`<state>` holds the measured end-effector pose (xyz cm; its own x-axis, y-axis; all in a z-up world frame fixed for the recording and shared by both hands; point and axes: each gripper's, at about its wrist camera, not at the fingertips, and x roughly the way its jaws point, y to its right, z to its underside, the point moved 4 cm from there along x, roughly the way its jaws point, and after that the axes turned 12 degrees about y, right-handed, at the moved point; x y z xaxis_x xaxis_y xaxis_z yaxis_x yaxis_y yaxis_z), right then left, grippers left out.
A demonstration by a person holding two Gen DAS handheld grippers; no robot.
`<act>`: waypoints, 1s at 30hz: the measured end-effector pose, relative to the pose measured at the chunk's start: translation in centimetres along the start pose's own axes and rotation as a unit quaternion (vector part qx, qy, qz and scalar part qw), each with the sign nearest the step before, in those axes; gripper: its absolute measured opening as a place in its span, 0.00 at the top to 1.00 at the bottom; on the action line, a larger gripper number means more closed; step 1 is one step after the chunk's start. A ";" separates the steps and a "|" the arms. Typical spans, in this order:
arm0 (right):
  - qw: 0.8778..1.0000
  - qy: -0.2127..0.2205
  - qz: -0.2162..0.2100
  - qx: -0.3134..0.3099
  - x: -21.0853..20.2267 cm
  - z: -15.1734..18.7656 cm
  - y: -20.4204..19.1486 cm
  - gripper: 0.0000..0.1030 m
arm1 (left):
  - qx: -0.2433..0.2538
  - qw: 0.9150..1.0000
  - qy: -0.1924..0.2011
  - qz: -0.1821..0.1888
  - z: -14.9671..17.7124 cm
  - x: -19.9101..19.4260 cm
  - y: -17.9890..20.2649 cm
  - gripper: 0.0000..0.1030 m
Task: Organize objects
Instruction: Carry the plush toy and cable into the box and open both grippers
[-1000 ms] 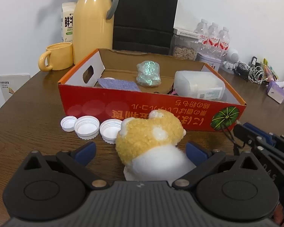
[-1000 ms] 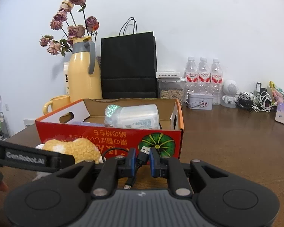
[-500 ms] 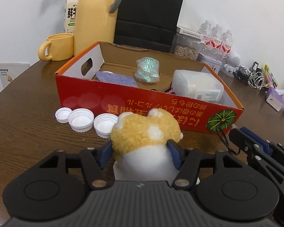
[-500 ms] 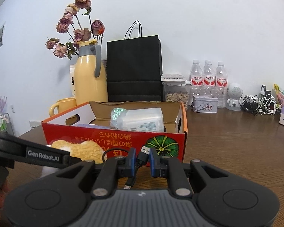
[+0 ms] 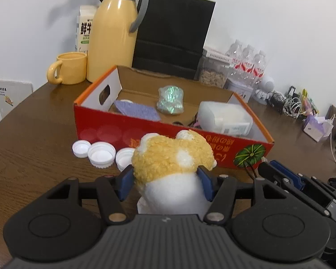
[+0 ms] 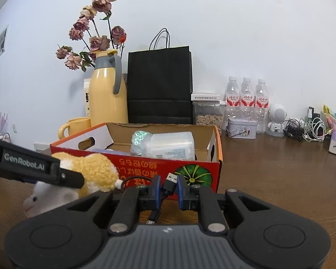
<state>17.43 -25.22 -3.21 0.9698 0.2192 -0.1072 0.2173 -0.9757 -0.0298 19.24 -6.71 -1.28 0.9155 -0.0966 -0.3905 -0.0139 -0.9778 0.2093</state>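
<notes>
Dark wood-grain bench [image 5: 29, 139] runs back to a white wall. Near its front edge, the plush toy [image 5: 174, 168], a yellow curly-furred back over a white underside, sits between the blue pads of the left hand-held gripper [image 5: 165, 180], whose jaws have just been closing and now press into its flanks. From the right wrist view the toy's [image 6: 87, 172] long axis runs roughly level across the frame; its white face with a dark eye points down to the left toward the bench, its rear toward the carton.

Just beyond the toy stands the red cardboard box [image 5: 212, 148], open-topped, with a pumpkin picture on its front. Inside lie a purple cloth [image 5: 136, 111], an iridescent wrapped bundle [image 5: 170, 99] and a clear plastic container [image 5: 226, 117] on its side. Three white bottle caps [image 5: 99, 154] rest on the bench in front of the box's left end, beside the toy.

To the right, the right hand-held gripper [image 6: 166, 189] has its jaws drawn close, pinching a black USB cable [image 6: 169, 182] whose plug sticks upward between the pads.

Behind the box stand a yellow mug [image 5: 68, 68], a yellow thermos jug [image 5: 114, 33] and a black paper bag [image 5: 172, 35].
</notes>
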 end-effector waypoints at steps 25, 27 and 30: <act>0.998 0.040 -0.003 -0.039 10.3 -7.6 -2.2 0.86 | -0.012 0.996 0.093 0.016 -9.2 5.5 -2.2 0.40; 0.999 0.029 -0.002 -0.030 12.1 -7.6 -2.0 0.86 | -0.018 0.995 0.093 0.013 -9.5 6.8 -2.5 0.40; 1.000 0.009 0.001 -0.009 14.4 -7.0 -1.7 0.86 | -0.025 0.996 0.083 0.010 -9.6 8.9 -2.7 0.40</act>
<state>31.78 -20.41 2.24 0.9719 0.2180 -0.0892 0.2178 -0.9759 -0.0114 31.30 -3.13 3.27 0.9694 -0.0800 -0.2322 -0.0169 -0.9649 0.2621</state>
